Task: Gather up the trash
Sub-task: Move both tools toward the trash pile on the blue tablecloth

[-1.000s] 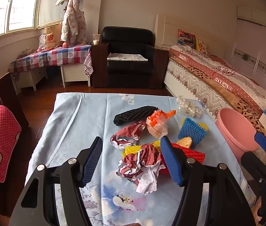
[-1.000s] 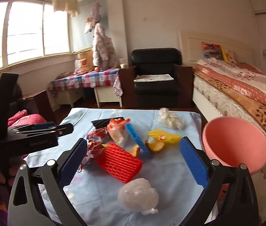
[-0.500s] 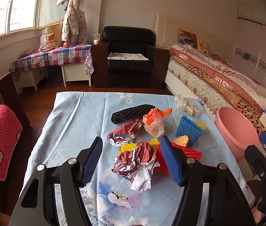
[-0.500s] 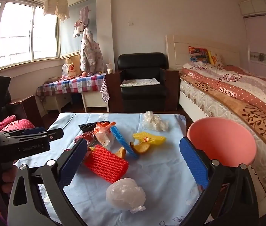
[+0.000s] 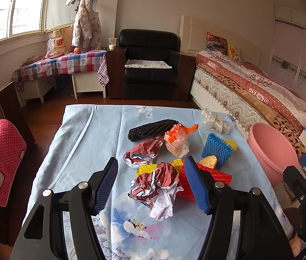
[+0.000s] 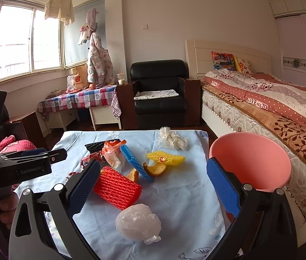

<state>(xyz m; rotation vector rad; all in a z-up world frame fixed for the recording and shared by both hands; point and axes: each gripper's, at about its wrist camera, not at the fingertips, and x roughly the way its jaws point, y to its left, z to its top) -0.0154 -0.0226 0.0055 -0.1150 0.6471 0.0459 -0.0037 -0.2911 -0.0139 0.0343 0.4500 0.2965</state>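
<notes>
While my left fingers [image 5: 193, 184] stand wide apart with nothing between them, I have the crumpled red-and-white wrapper [image 5: 156, 184] lying on the worktop [image 5: 83, 143] straight ahead in the gap. I judge it feather-light, soft and springy, so I would pinch across its bulky red middle, not the loose white tail that trails toward me. It has no real long axis; only that tail gives it a direction. Just beside it on the right lies the red foam net [image 5: 209, 176], ribbed and squashy, its long axis running left-to-right in the left view and angled toward the near right in the right view. My right fingers [image 6: 224, 188] are also spread wide and empty, hovering over the clear plastic ball [image 6: 138, 221], which looks slick and crushable; I would close gently around its fullest part. Farther out sit the blue foam net [image 6: 135, 162], yellow foam net [image 6: 166, 158], orange peel [image 6: 155, 170] and black foam net [image 5: 153, 129]. The pink bin [image 6: 250, 160] stands off the worktop's right edge, mouth tipped toward me.
</notes>
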